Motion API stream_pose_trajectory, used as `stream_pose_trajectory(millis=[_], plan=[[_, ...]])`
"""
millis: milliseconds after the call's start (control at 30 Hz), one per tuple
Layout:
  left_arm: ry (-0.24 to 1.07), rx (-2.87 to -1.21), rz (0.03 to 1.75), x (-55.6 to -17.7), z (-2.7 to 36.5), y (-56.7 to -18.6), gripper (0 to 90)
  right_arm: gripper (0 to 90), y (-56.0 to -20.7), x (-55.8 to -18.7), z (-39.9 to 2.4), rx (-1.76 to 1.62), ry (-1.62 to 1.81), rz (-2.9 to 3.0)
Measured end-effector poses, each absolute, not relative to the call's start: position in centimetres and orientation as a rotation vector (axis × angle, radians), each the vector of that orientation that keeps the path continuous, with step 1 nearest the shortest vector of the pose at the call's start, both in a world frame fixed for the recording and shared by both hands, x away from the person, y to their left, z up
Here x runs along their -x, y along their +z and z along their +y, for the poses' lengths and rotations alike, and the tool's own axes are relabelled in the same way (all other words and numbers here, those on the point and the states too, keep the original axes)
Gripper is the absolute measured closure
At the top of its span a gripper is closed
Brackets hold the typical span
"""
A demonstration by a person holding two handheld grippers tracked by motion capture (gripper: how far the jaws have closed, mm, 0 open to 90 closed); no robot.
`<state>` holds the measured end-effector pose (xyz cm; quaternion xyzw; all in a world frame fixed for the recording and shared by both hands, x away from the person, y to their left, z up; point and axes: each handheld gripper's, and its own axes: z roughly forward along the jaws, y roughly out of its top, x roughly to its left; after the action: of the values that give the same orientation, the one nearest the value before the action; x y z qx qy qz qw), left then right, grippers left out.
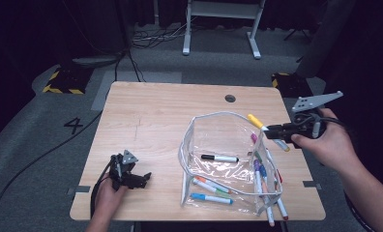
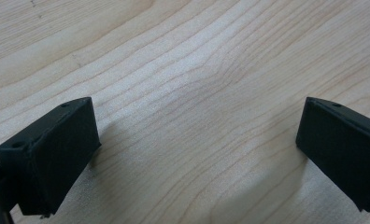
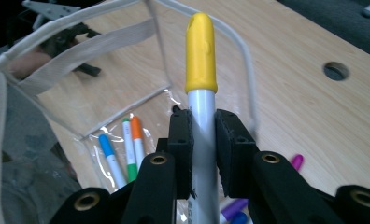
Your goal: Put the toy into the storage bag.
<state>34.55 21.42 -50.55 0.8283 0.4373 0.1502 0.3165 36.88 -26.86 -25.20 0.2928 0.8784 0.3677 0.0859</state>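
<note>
Right gripper (image 3: 202,154) clamps yellow-capped white marker (image 3: 202,79) above clear plastic pouch (image 1: 218,121); left gripper (image 2: 197,154) wide open, w/ nothing between, on wooden table (image 1: 155,111).

The wooden table (image 1: 155,116) bears a clear pouch (image 1: 213,140), loose markers (image 1: 272,203) beside it, and the left claw (image 1: 146,178).
</note>
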Motion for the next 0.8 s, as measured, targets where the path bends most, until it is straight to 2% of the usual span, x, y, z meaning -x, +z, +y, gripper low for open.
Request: stream_pose_trajectory(millis=[400,800], plan=[[0.395,-2.181,1.152,-34.5,21.4,-50.5,0.0,77.3,-27.4,-37.6,-17.9,-0.625,1.036,2.826],[0.396,-2.181,1.152,-34.6,21.4,-50.5,0.0,77.3,-30.7,-38.3,-12.8,-0.497,0.935,2.972]])
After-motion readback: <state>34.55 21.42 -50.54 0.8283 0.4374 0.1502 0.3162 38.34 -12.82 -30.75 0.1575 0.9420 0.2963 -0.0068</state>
